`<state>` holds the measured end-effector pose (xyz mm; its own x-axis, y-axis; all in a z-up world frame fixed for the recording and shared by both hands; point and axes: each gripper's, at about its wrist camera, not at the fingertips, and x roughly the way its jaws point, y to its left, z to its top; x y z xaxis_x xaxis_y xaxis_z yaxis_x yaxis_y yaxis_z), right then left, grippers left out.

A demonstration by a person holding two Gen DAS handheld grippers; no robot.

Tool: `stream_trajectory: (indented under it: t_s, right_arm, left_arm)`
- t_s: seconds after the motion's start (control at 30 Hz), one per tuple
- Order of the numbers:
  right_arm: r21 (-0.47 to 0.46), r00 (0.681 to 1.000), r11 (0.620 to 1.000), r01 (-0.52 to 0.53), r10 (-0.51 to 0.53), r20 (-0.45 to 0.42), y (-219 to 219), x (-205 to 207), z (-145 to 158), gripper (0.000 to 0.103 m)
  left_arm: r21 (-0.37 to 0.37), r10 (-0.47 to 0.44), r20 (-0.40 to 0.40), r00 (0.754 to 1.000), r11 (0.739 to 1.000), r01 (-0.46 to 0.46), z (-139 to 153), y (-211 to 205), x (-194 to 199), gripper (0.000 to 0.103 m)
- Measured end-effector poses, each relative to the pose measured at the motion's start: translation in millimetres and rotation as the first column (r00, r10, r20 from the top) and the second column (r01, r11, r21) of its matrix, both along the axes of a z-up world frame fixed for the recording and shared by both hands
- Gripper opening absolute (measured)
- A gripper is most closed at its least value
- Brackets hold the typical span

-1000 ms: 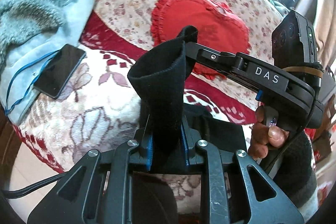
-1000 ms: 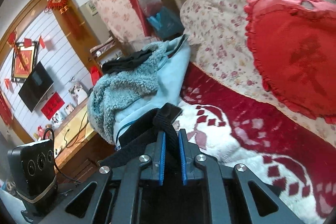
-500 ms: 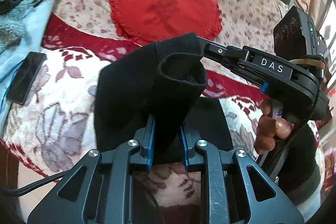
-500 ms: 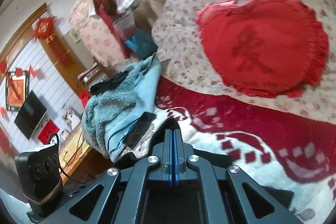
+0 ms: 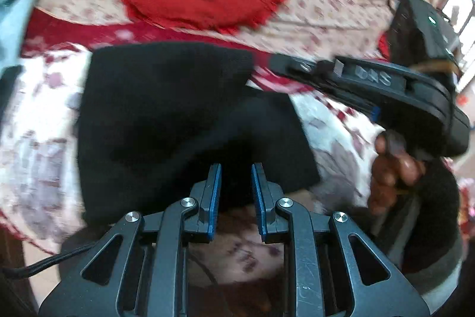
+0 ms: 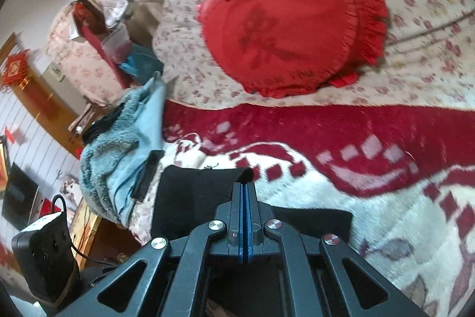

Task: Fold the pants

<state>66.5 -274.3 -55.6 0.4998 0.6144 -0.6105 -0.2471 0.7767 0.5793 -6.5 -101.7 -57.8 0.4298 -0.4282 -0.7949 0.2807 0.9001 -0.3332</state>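
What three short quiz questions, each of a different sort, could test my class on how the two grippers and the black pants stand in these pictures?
1. True or false: the right gripper is shut on an edge of the black pants.
2. Which is the left gripper? A) open, pants cloth between its fingers B) clamped tight on the phone C) out of sight
3. Fill in: the pants lie on a red and white ____, in front of the red cushion.

Key: 1 true; 2 A; 3 blanket.
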Motion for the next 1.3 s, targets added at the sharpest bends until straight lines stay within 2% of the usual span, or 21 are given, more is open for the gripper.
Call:
stream_trajectory:
  t_s: [0.1,0.2,0.3,0.37,0.4,0.53,0.7,0.77,0.9,1.07,1.2,1.3]
  right_arm:
    - [-0.020,0.998,0.999,0.049,-0.049,-0.025,-7.8,-0.2,-2.6,0.002]
    - [0.005,0.996,0.997,0.082,-0.081,-0.039,-17.2,-5.0,-0.2,0.004]
    - [0.019,0.997,0.997,0.069,-0.068,-0.030,-17.2,-13.1,5.4,0.011]
    - [0.035,0.998,0.998,0.052,-0.051,-0.038,-12.0,-17.1,5.9,0.042]
    - [0.049,0.998,0.998,0.042,-0.040,-0.048,-9.9,-19.6,4.4,0.046]
    - [0.063,0.995,0.998,0.030,-0.024,-0.093,5.2,-23.8,-2.1,0.046]
    - [-0.053,0.997,0.998,-0.014,0.009,-0.081,33.8,-28.7,1.6,0.046]
    - [-0.114,0.994,0.992,-0.051,0.039,-0.098,43.5,-34.8,-3.4,0.046]
    - [-0.246,0.988,0.965,-0.092,0.058,-0.143,50.2,-49.7,-26.2,0.046]
    - [-0.176,0.991,0.982,-0.068,0.047,-0.122,35.7,-52.8,-24.6,0.046]
    - [-0.120,0.994,0.990,-0.073,0.062,-0.093,33.3,-46.4,-16.4,0.048]
    - [-0.078,0.992,0.995,-0.058,0.048,-0.116,35.6,-35.4,-24.6,0.050]
  left_arm:
    - [0.039,-0.024,0.015,1.000,0.999,0.023,-1.3,-10.8,-4.9,0.020]
    - [0.045,-0.035,0.038,0.999,0.998,0.033,6.6,-9.3,-12.3,0.020]
    - [0.062,-0.033,0.072,0.997,0.998,0.029,21.0,-0.9,-19.1,0.020]
    - [0.068,-0.028,0.103,0.994,0.997,0.021,32.8,8.7,-24.5,0.020]
    - [0.075,-0.021,0.115,0.993,0.997,0.013,35.7,14.4,-26.3,0.020]
    - [0.098,0.028,0.142,0.989,0.994,-0.042,42.5,37.0,-24.8,0.020]
    - [0.113,0.140,0.120,0.983,0.982,-0.154,30.0,69.4,-9.0,0.023]
    - [0.108,0.162,0.107,0.981,0.979,-0.174,24.2,75.3,-4.5,0.029]
    - [0.129,0.170,0.062,0.983,0.976,-0.177,3.8,78.0,1.1,0.030]
    - [0.152,0.167,0.057,0.984,0.973,-0.174,-7.3,75.3,0.4,0.034]
    - [0.123,0.176,0.041,0.983,0.976,-0.180,-7.7,79.7,3.6,0.036]
    - [0.115,0.182,0.033,0.983,0.976,-0.184,-10.5,81.4,6.2,0.036]
